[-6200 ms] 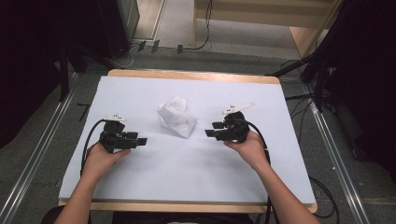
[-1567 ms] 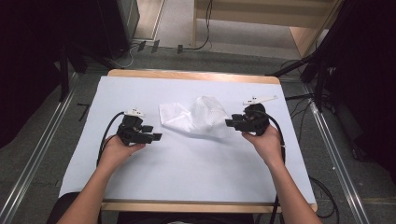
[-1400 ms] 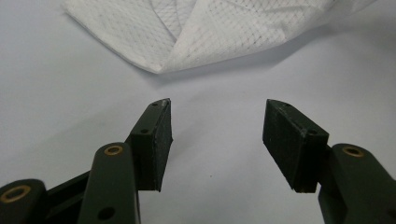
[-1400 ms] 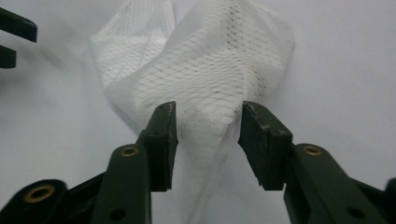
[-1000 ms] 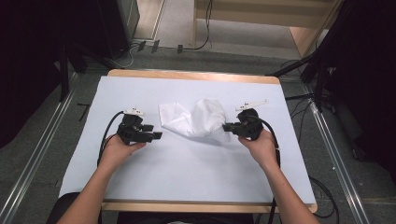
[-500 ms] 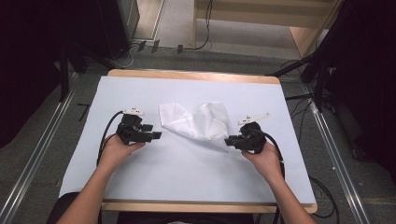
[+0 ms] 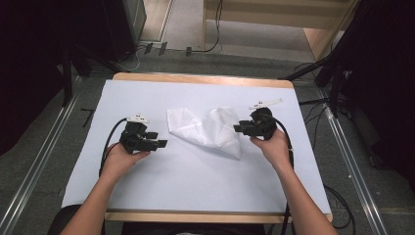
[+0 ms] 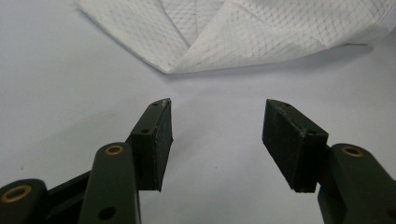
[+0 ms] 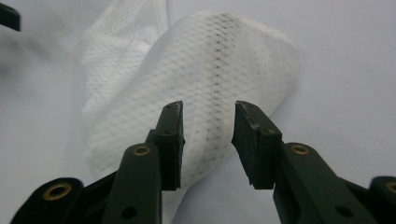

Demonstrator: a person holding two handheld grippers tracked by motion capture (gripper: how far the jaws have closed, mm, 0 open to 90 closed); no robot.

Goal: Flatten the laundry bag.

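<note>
A crumpled white mesh cloth (image 7: 208, 129) lies at the middle of the table, one corner stretched toward the front right. My right gripper (image 7: 238, 129) is at the cloth's right edge. In the right gripper view its jaws (image 9: 208, 107) have just been opening and now stand apart, with the cloth (image 9: 210, 60) lying beyond and under them and neither pad pressing on it. My left gripper (image 7: 158, 140) rests a short way left of the cloth. Its jaws (image 8: 217, 105) are wide open over bare sheet, with the cloth's folded edge (image 8: 243, 37) just ahead.
A pale sheet (image 7: 195, 186) covers the wooden table (image 7: 205, 78). Metal rails run along the floor on both sides. Dark stands and cables (image 7: 337, 83) are off the table's far right corner.
The right gripper dragged the cloth's corner toward the person, opened and let it go, then moved back toward the far side. The cloth lies more spread out. The left gripper stayed put.
</note>
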